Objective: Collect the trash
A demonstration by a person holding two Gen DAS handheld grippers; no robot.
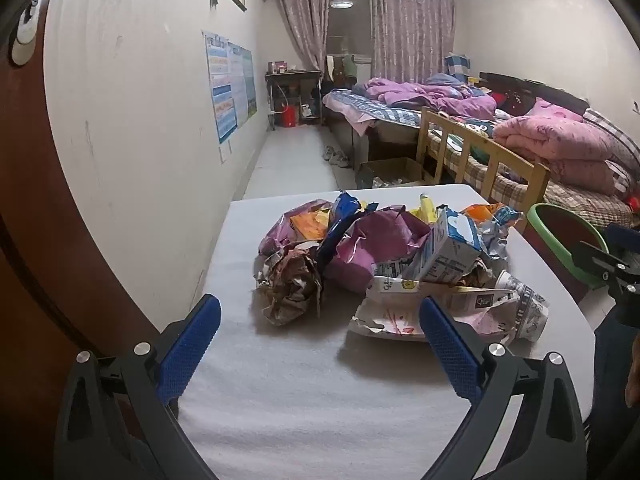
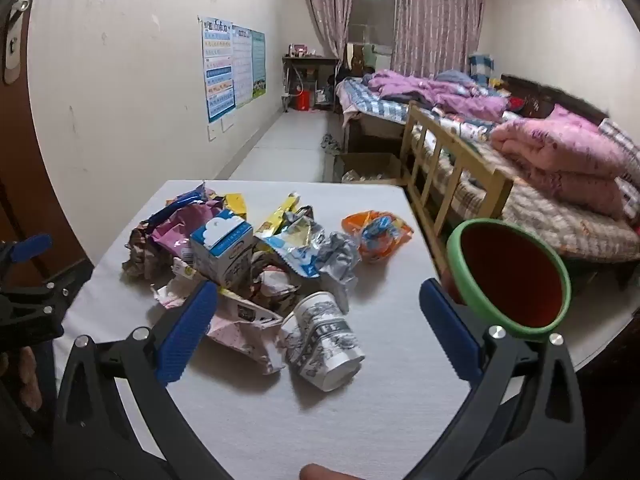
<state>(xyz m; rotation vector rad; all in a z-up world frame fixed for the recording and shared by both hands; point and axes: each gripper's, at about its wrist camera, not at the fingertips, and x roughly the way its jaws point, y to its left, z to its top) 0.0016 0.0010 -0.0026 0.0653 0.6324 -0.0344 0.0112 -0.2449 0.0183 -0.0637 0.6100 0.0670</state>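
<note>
Right wrist view is showing the white counter (image 2: 248, 420) carrying a trash heap (image 2: 240, 256), the green-rimmed bin (image 2: 508, 276) waiting at its right edge. Both the right hand-held gripper (image 2: 316, 320) and the left hand-held gripper (image 1: 320, 332) are hovering spread and empty; collecting seems barely begun, with the paper cup (image 2: 324, 340) looking nearest to pinch.

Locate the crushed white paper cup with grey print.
In the right wrist view, the crushed white paper cup lies sideways on the white table, nearest the camera, against the pink crumpled wrapper.
</note>
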